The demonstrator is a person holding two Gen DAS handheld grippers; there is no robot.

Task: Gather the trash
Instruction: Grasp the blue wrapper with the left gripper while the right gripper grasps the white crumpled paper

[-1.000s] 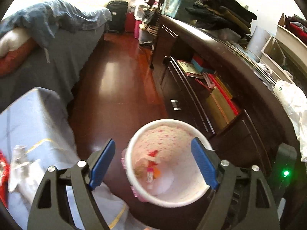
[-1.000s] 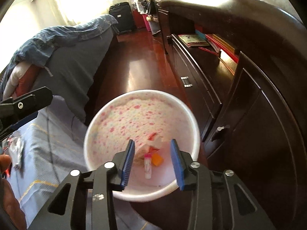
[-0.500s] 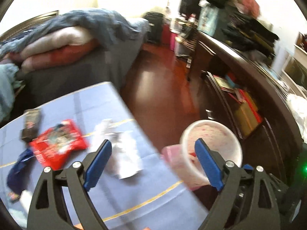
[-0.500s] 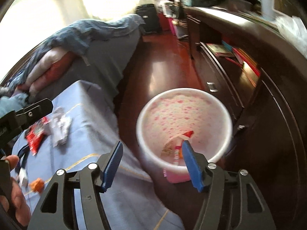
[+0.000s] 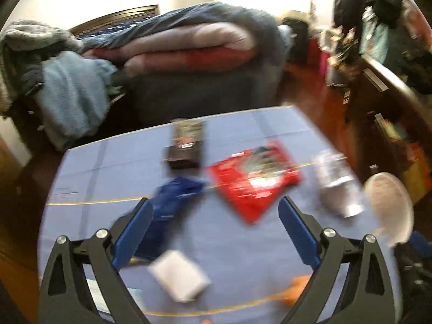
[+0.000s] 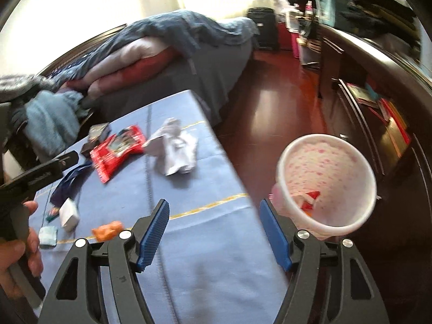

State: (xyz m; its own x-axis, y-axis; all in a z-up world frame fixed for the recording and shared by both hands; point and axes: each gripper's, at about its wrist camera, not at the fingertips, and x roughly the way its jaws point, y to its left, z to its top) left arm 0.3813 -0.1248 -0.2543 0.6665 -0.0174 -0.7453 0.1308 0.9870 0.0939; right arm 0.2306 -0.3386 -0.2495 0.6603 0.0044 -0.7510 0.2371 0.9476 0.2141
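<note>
Both grippers, left (image 5: 214,229) and right (image 6: 213,232), we find spread wide, holding nothing. On the blue tablecloth (image 6: 205,270) we count one orange scrap (image 6: 108,229), one white box (image 6: 68,212), one red snack packet (image 6: 116,151), one crumpled silver wrapper (image 6: 175,151). One pink-speckled white bin (image 6: 328,183) stands beside the table.

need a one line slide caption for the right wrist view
Open right claw above a blue-clothed table strewn with wrappers, beside a pink-speckled trash bin.
</note>
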